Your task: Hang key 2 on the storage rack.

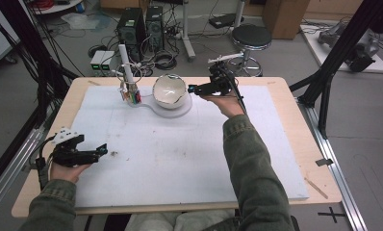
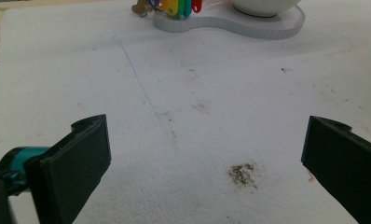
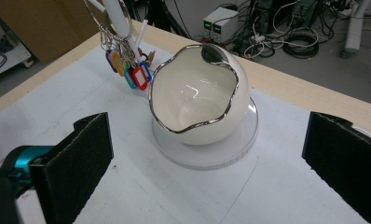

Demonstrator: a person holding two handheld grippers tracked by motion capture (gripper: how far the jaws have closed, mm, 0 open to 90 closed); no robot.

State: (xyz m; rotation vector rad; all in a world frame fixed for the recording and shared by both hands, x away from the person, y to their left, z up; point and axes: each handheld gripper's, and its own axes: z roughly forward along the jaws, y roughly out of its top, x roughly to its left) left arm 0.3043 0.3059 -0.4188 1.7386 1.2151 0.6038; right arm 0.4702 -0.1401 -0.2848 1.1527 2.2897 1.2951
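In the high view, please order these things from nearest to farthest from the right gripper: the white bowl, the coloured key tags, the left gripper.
1. White bowl, just left of the right gripper.
2. Coloured key tags, farther left, by the white post.
3. Left gripper, near the table's left front.

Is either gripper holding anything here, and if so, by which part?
Nothing is held. The left gripper is open over the white mat; the right gripper is open, facing the white bowl without touching it.

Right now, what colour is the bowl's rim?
Silver, on the white bowl; clearest in the right gripper view.
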